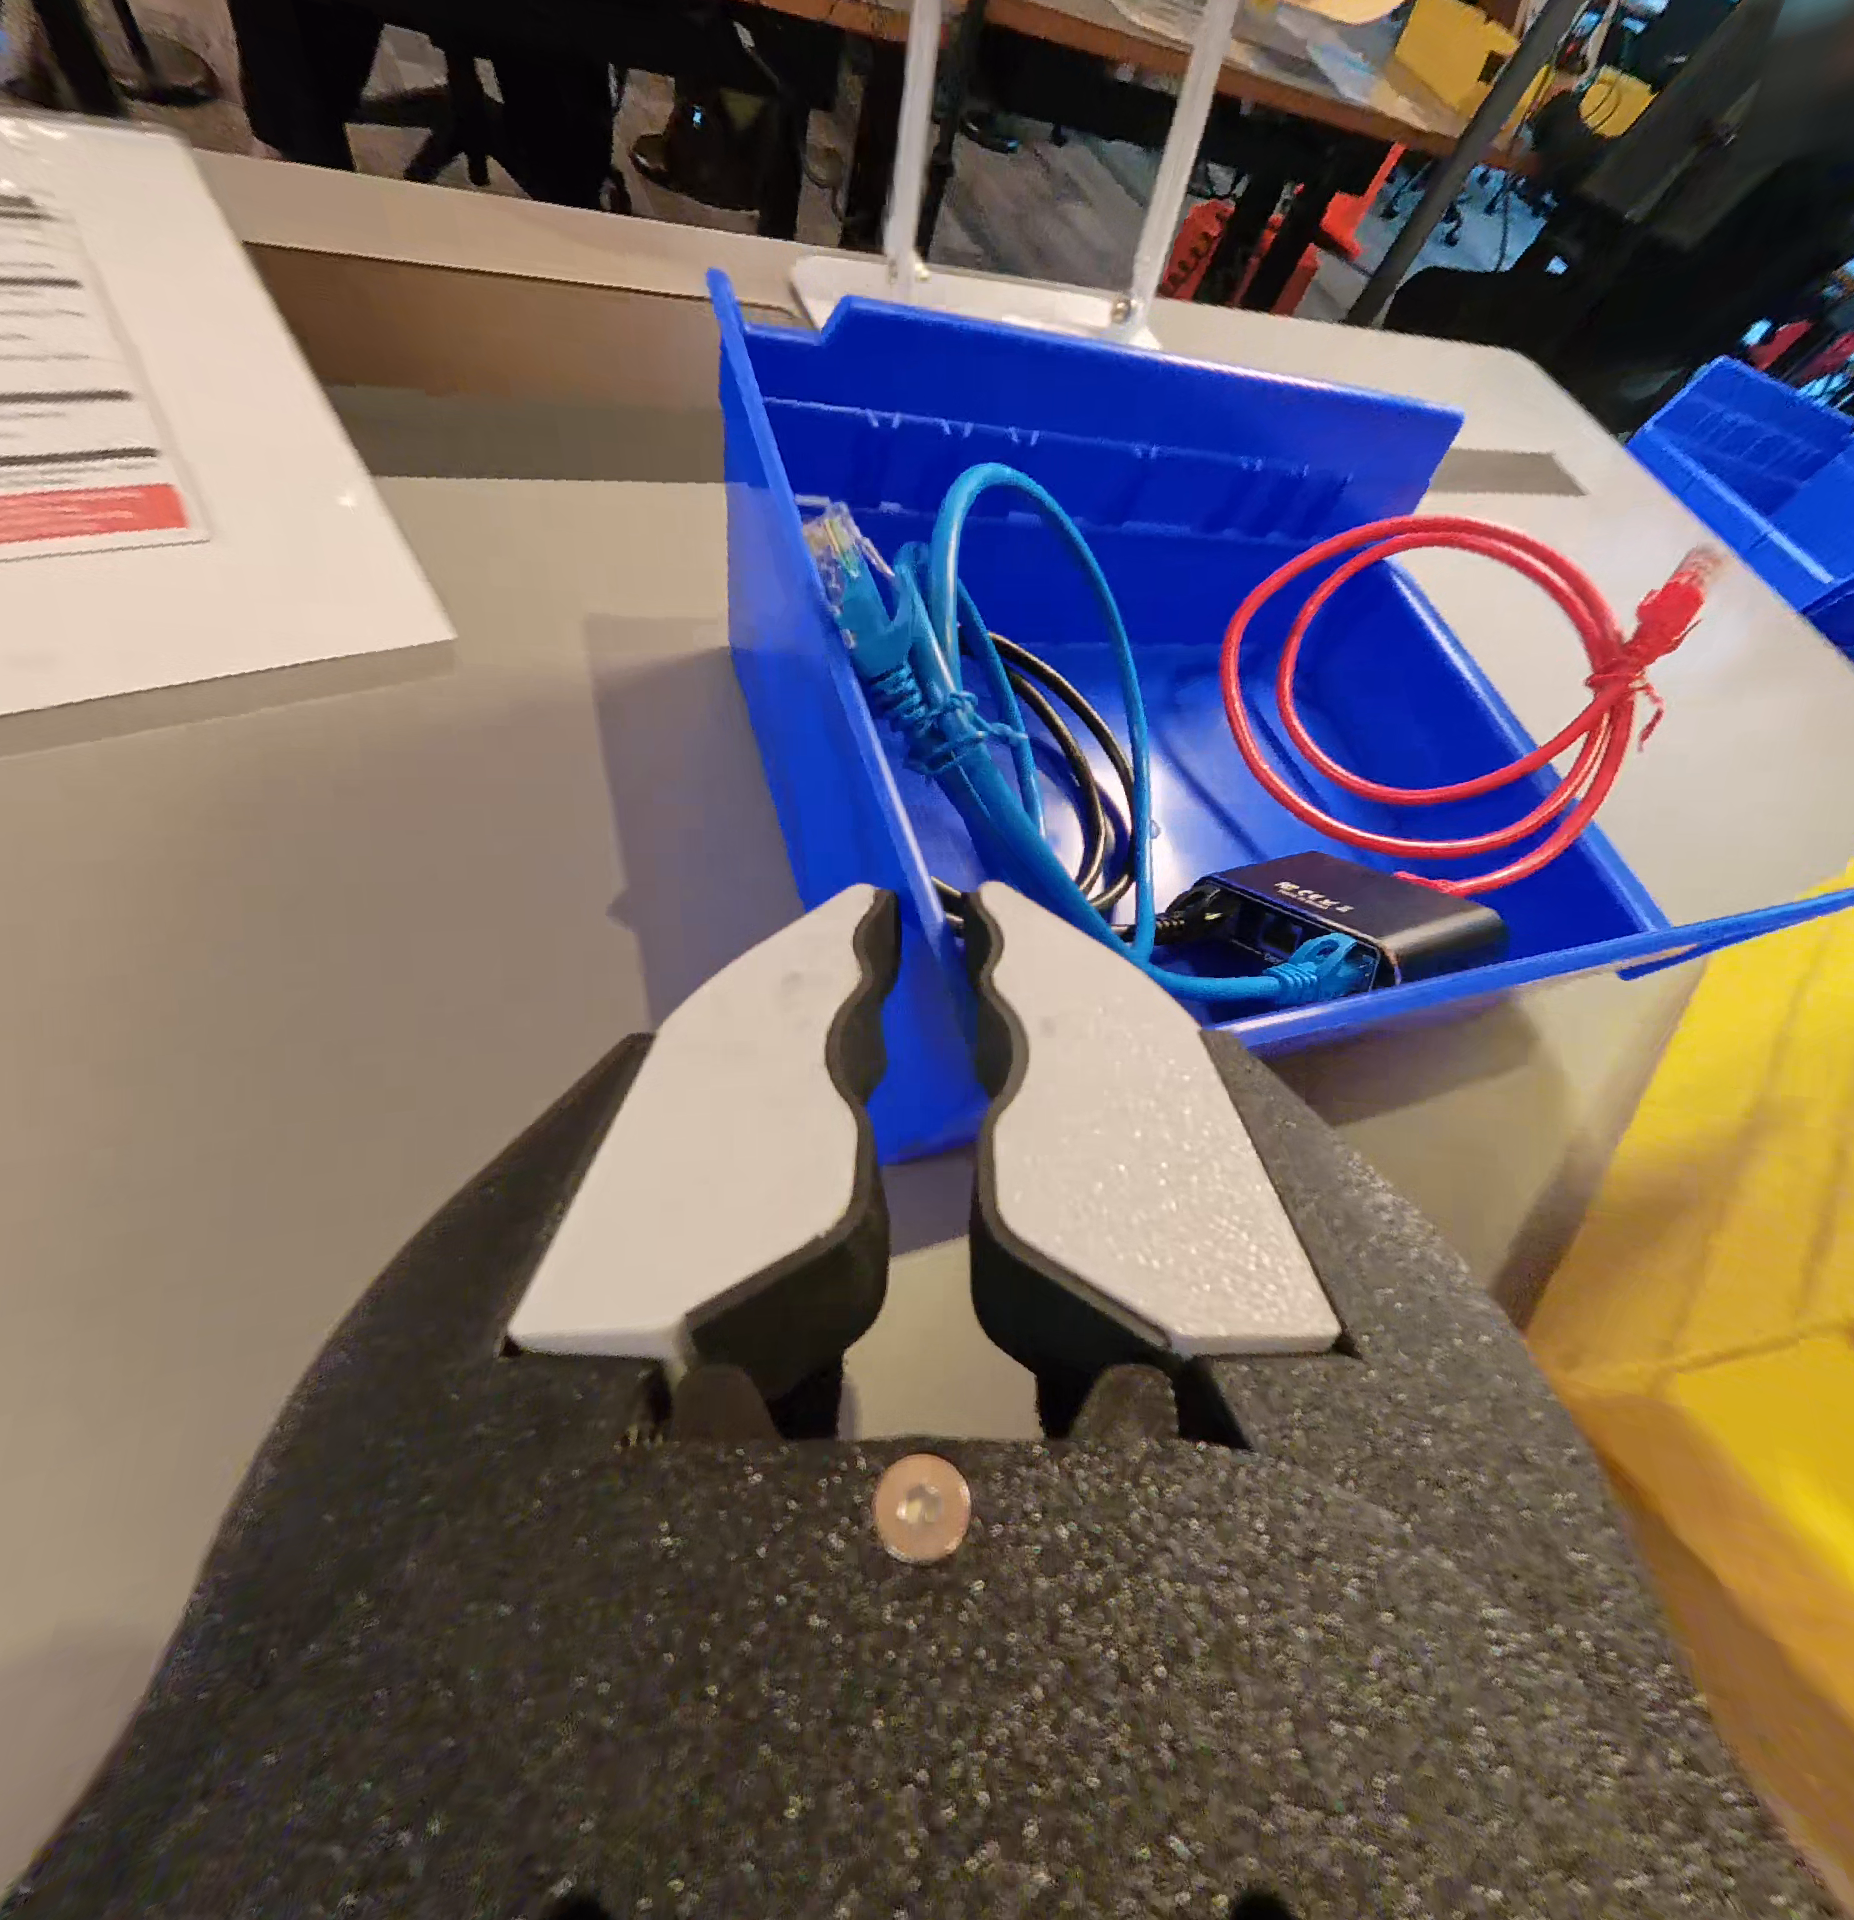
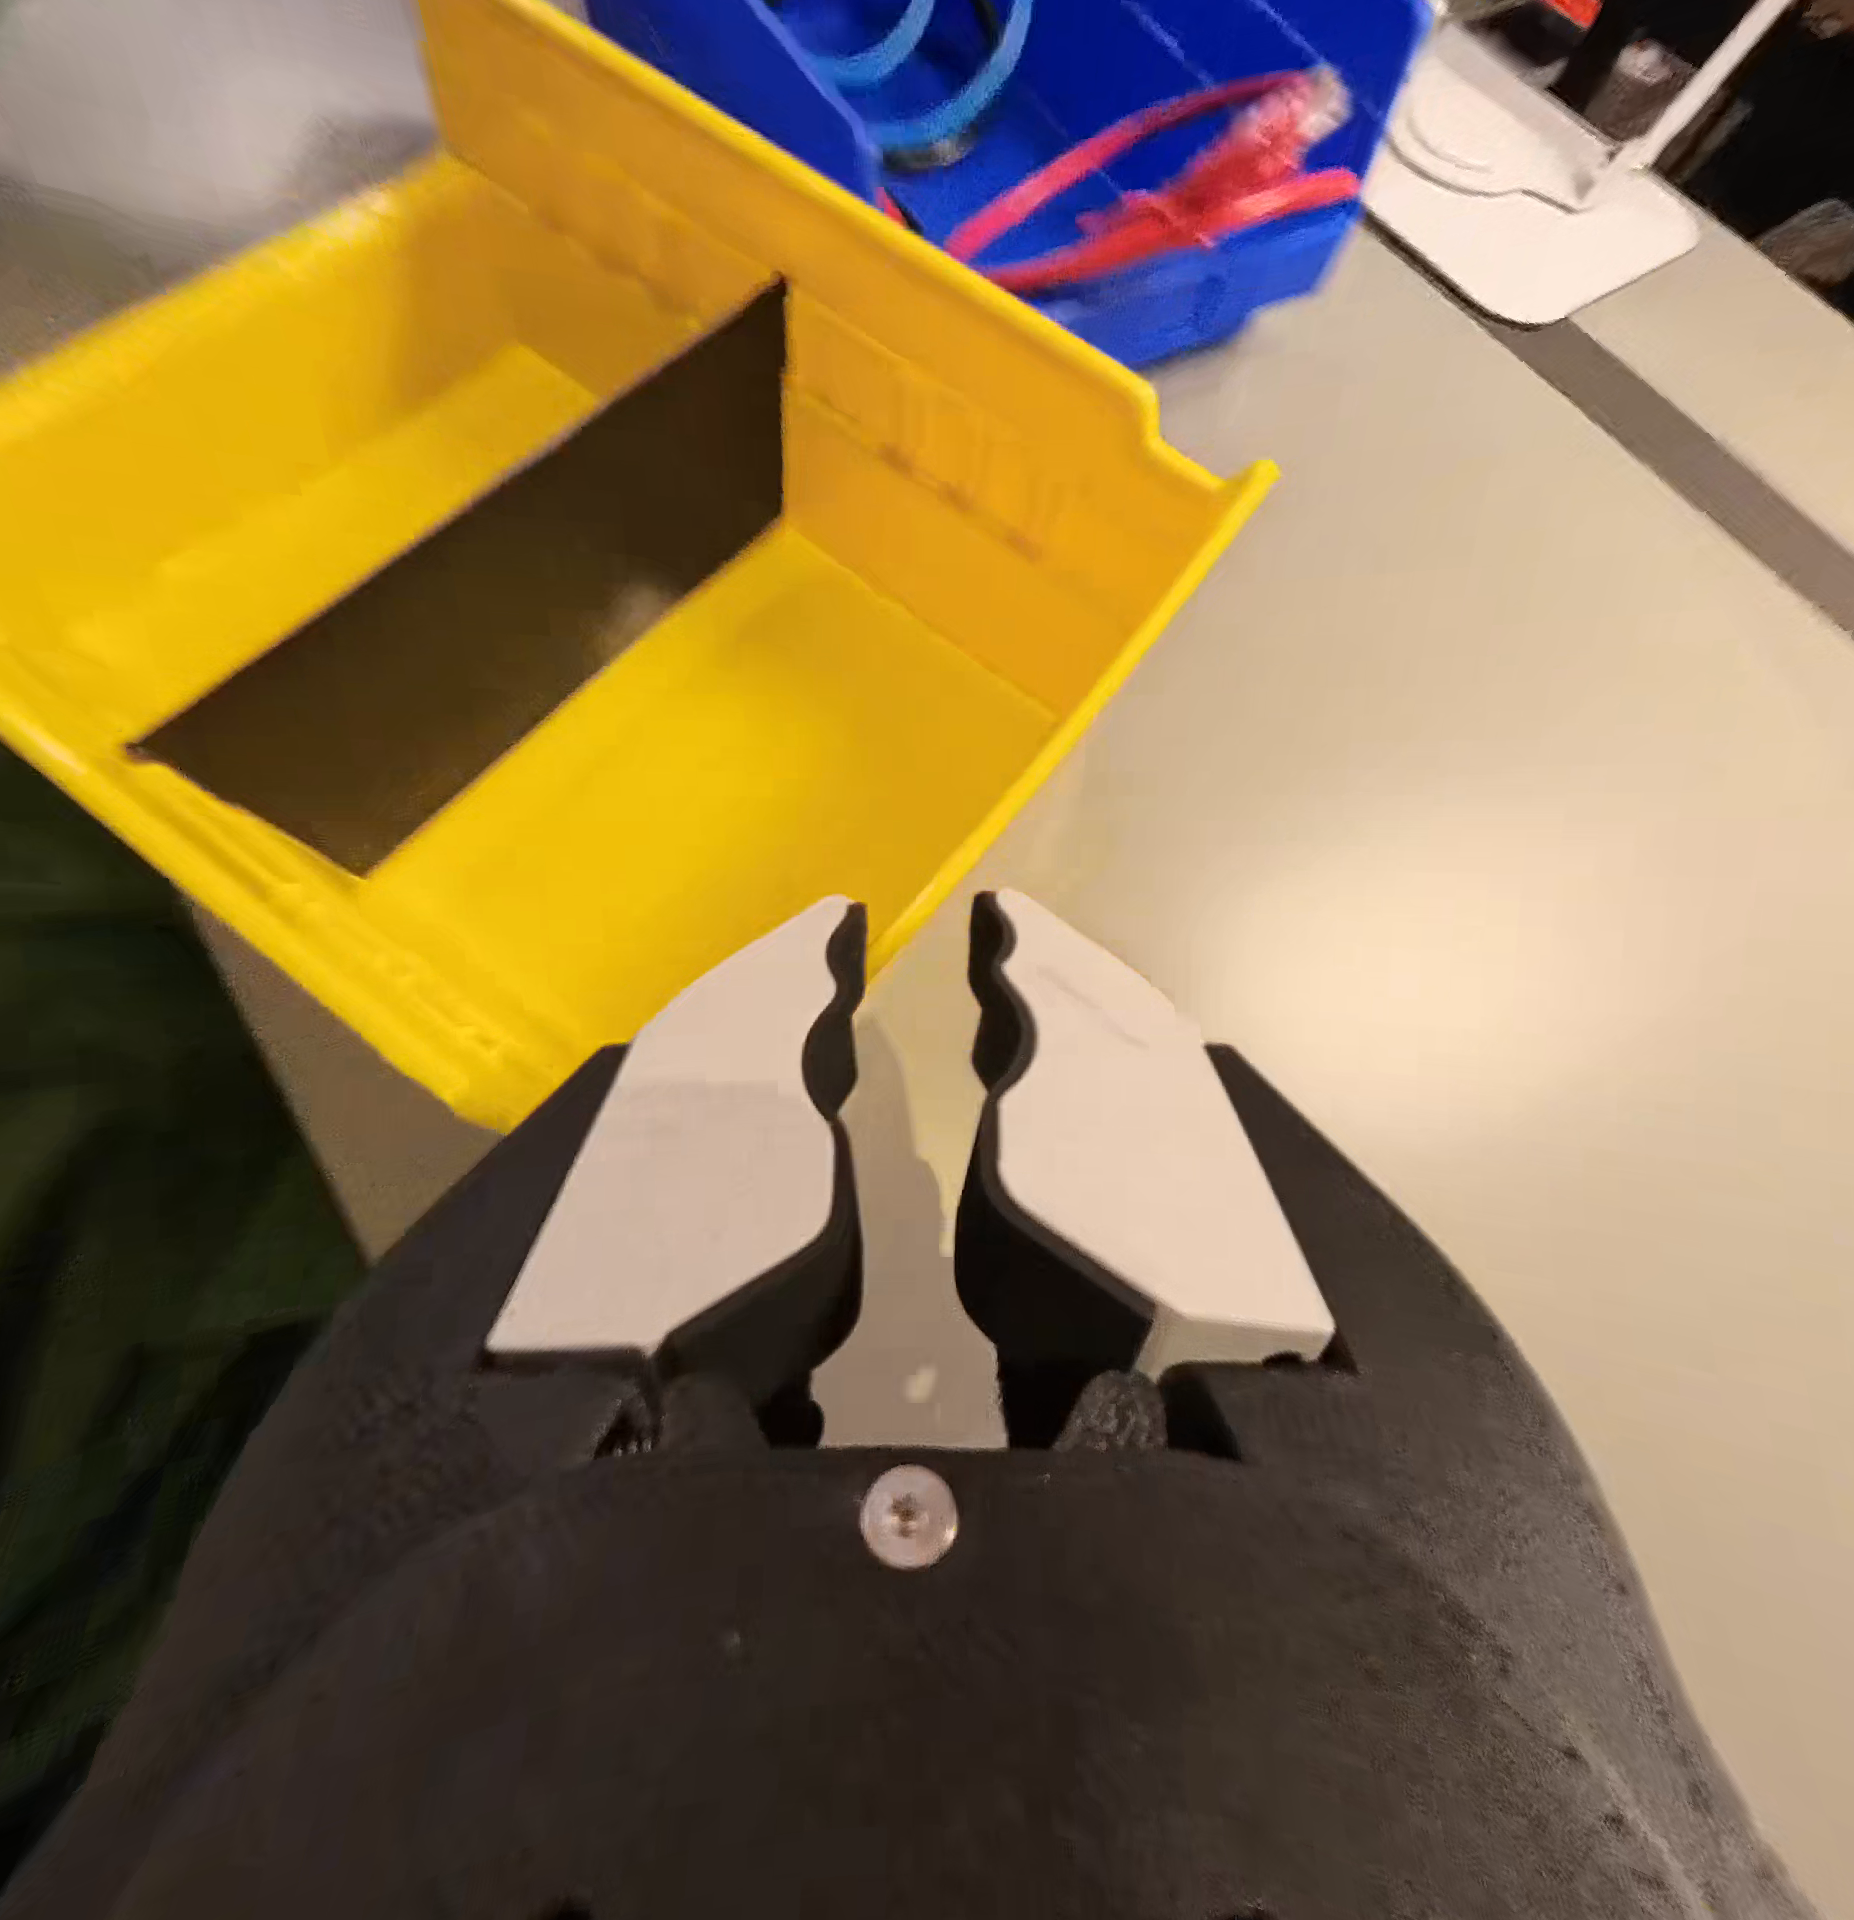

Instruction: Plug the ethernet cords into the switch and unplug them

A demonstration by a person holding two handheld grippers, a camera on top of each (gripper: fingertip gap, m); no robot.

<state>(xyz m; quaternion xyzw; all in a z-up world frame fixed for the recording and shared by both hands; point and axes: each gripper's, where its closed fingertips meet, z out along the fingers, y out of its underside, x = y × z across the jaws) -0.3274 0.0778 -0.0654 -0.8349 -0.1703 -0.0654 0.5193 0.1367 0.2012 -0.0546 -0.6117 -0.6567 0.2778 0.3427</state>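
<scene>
Nearest my left camera, the left gripper (image 1: 933,914) has its fingers slightly spread with nothing between them, its tips level with the near left corner of the blue bin (image 1: 788,499). Just beyond and right of those tips, the black switch (image 1: 1338,914) lies on the bin's floor by the near wall, with one end of the blue ethernet cord (image 1: 1037,582) plugged into it. That cord's coil leans against the bin's left wall, its free plug pointing up, over a black cable (image 1: 1068,717). I see the red ethernet cord (image 1: 1422,665) coiled over the bin's right wall, its plug hanging outside.

On my right camera, the right gripper (image 2: 912,914) is also slightly parted and empty, at the near right corner of a yellow bin (image 2: 1006,343). A dark divider (image 2: 507,592) splits that bin; I see nothing in it. Both bins sit on the grey table (image 2: 1422,831), the blue one farther off.
</scene>
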